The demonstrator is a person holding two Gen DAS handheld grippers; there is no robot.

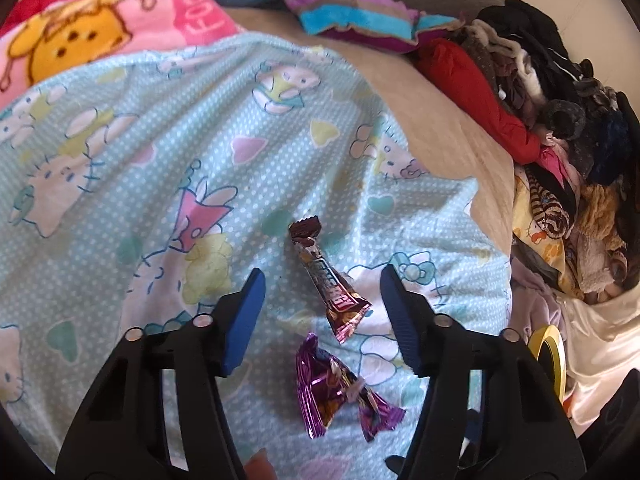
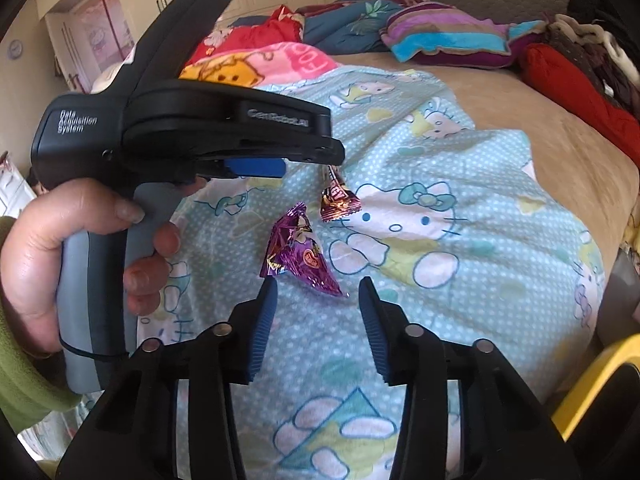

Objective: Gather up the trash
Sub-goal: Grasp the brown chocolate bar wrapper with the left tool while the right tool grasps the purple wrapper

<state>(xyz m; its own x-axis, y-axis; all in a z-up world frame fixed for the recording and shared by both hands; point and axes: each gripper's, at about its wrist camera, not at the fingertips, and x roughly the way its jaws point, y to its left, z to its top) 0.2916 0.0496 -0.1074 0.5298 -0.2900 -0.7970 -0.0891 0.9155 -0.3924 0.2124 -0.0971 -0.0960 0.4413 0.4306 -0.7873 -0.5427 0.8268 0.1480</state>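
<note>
On a bed, a soft cotton sheet [image 1: 160,152], pale blue with white dots and cartoon cats, carries two pieces of trash. The brown wrapper [image 1: 326,276] is a long, narrow foil bar pack, glossy and creased, with crimped ends; in the left wrist view its long axis runs from about 11 o'clock down to 5 o'clock. Just below it, at 6 o'clock, lies the purple wrapper [image 1: 336,390], crumpled metallic foil torn open into jagged triangular flaps.

The left gripper [image 1: 322,316] hangs over both wrappers, its ribbed blue pads spread wide and gripping nothing. The right gripper [image 2: 316,320] has its jaws parted too, empty, with the purple wrapper [image 2: 298,252] just ahead of its tips.

In the right wrist view the left gripper's black body covers the upper half of the brown wrapper [image 2: 338,200], whose printed name is too creased to read. A striped plush cushion [image 1: 352,12] lies at 12 o'clock, and a heap of knitted and fleecy clothes [image 1: 560,140] at 3 o'clock. A yellow ring [image 1: 550,356] at 4 o'clock is cut off.
</note>
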